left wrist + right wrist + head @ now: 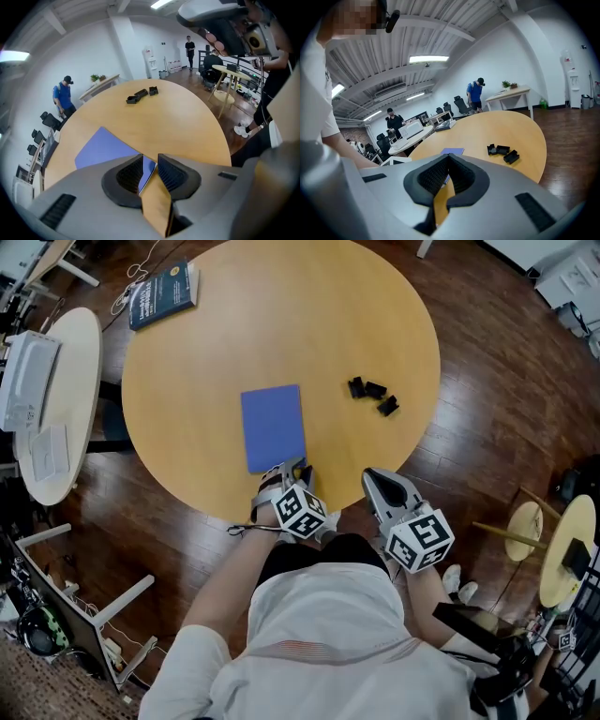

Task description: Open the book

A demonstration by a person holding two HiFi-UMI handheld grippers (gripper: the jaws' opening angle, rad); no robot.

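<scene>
Head view, steeply down on a round wooden table [394, 324]: blue book [273, 427] flat and shut near the table's near rim, long axis running straight away from the person. Left gripper [291, 468] at the book's near right corner, pointing along that long axis. Left gripper view: jaws a narrow slit apart, corner of the blue cover showing in the gap, not clearly pinched. Right gripper [386, 486] well off to the book's right over the table rim, jaws nearly together, only bare tabletop between them. Small black pieces [372, 395] farther out on the right, a second, darker book [162, 294] at the far left edge. Likely a left-side job: closes on the cover at that corner, then swings it over about a long edge. Spine side impossible to tell.
</scene>
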